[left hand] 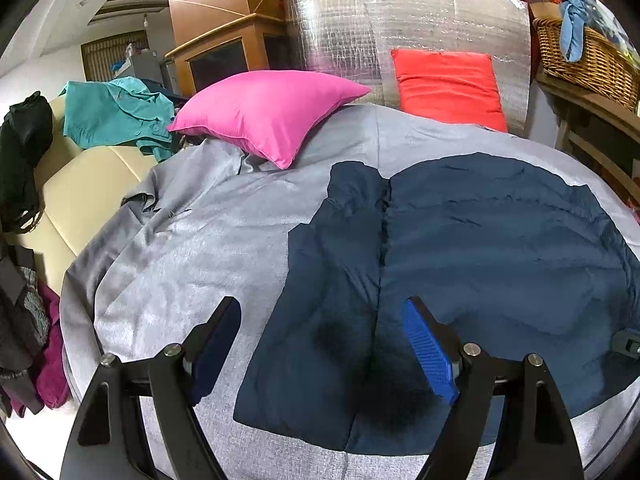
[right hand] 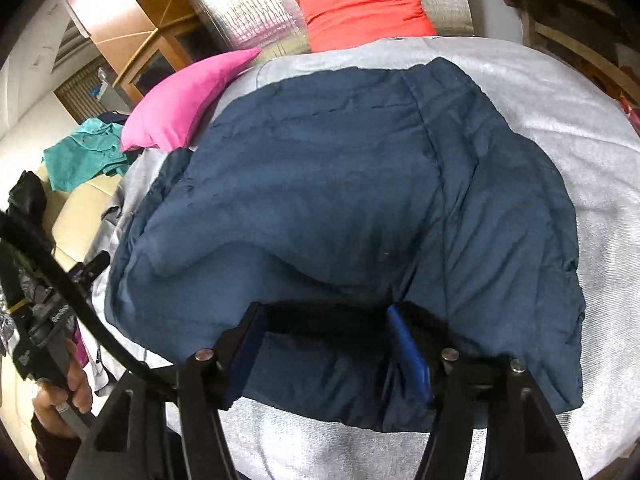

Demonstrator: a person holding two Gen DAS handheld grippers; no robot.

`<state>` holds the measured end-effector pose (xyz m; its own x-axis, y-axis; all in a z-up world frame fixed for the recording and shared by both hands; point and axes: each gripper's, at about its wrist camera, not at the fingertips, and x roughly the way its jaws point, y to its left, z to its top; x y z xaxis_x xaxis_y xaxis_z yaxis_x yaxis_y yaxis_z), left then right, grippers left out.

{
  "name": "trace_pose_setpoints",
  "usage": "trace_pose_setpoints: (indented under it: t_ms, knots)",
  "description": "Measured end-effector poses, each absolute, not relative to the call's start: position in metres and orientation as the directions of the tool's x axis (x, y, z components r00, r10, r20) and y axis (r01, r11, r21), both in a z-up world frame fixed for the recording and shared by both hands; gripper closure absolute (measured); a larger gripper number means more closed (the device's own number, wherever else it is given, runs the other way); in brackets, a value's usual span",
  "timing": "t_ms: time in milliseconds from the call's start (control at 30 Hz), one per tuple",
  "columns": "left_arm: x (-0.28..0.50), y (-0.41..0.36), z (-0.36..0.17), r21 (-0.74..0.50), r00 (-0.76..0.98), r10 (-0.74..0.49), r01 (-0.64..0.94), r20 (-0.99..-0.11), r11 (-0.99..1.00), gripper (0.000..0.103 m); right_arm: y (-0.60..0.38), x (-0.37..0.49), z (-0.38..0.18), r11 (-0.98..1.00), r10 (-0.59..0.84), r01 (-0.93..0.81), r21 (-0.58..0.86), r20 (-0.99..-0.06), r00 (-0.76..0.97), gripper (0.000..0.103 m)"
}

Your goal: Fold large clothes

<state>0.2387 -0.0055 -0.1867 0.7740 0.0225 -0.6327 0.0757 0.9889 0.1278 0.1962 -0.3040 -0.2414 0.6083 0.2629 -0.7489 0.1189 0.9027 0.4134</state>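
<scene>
A large navy blue padded garment [left hand: 460, 264] lies spread on the grey bedspread [left hand: 192, 248]; it also fills the right wrist view [right hand: 320, 184]. My left gripper [left hand: 320, 344] is open and empty, hovering above the garment's near left part. My right gripper [right hand: 324, 344] is open, low over the garment's near edge, where a fold of the cloth bulges up just beyond the fingers. Whether the fingertips touch the cloth is unclear.
A pink pillow [left hand: 264, 112] and a red pillow [left hand: 448, 84] lie at the bed's far end against a silver foil panel [left hand: 400, 28]. A teal garment [left hand: 116, 116] lies on a cream sofa [left hand: 80, 192] at the left. A wicker basket [left hand: 580, 56] stands at the right.
</scene>
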Motion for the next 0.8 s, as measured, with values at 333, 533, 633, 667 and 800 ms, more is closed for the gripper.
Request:
trace_pose_setpoints:
  t_ms: [333,533,633,667,800]
  knots:
    - [0.242,-0.006,-0.194,0.150,0.762,0.045,0.069,-0.647,0.986,0.020,-0.348,0.176,-0.216,0.865,0.208,0.176,0.469,-0.656,0.726,0.036]
    - [0.255,-0.021,-0.223,0.235,0.693,0.096,0.109,-0.714,0.966,0.020,-0.347,0.191,-0.239,0.883,0.191,0.228,0.411,-0.756,0.626,0.038]
    - [0.246,-0.021,-0.213,0.232,0.718,0.090,0.102,-0.691,0.967,0.020,-0.345,0.185,-0.234,0.876,0.190,0.230,0.424,-0.741,0.644,0.038]
    - [0.241,-0.020,-0.208,0.226,0.726,0.087,0.096,-0.682,0.969,0.020,-0.348,0.181,-0.230,0.870,0.194,0.227,0.437,-0.729,0.657,0.038]
    - [0.210,-0.020,-0.180,0.220,0.791,0.082,0.067,-0.606,0.973,0.020,-0.351,0.154,-0.208,0.885,0.125,0.223,0.409,-0.670,0.732,0.038]
